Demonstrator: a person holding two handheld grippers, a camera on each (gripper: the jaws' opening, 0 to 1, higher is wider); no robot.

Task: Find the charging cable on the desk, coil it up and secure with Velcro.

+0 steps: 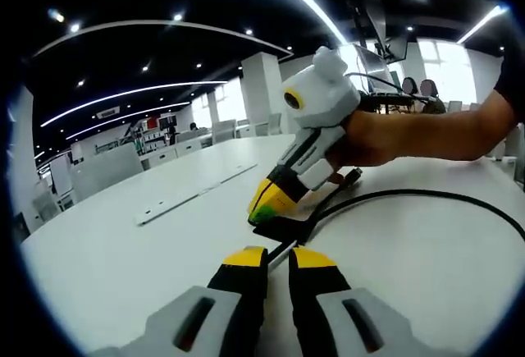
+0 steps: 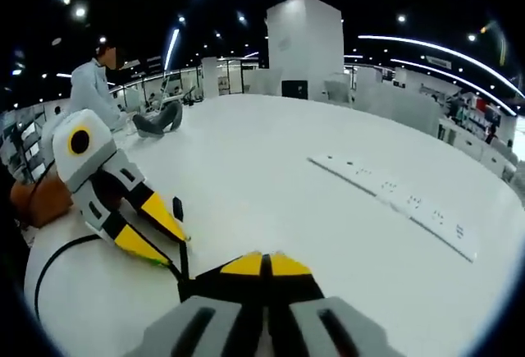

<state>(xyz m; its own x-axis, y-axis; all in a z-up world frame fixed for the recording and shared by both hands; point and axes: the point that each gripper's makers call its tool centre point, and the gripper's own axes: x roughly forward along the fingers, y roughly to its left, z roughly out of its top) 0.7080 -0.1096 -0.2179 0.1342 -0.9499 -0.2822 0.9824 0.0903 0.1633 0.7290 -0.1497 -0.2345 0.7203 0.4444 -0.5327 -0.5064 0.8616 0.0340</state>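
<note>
A black charging cable [image 1: 410, 195] arcs across the white desk [image 1: 98, 267] from the right. It ends in a flat black Velcro piece [image 1: 283, 228] in front of my jaws. My right gripper [image 1: 264, 209], held by a hand [image 1: 385, 137], comes in from the right, its yellow tips shut on that black piece. My left gripper [image 1: 280, 257] stands slightly open, with a thin run of cable passing between its tips. In the right gripper view my right gripper [image 2: 267, 264] is shut, the left gripper [image 2: 174, 249] is at the left with jaws apart, and the cable [image 2: 57, 252] loops behind it.
A long white strip with small holes [image 1: 193, 195] lies flat on the desk [image 2: 262, 152] further out, also seen as the white strip [image 2: 394, 197]. A person [image 2: 90, 86] sits at the far left edge of the desk. Chairs and pillars stand beyond.
</note>
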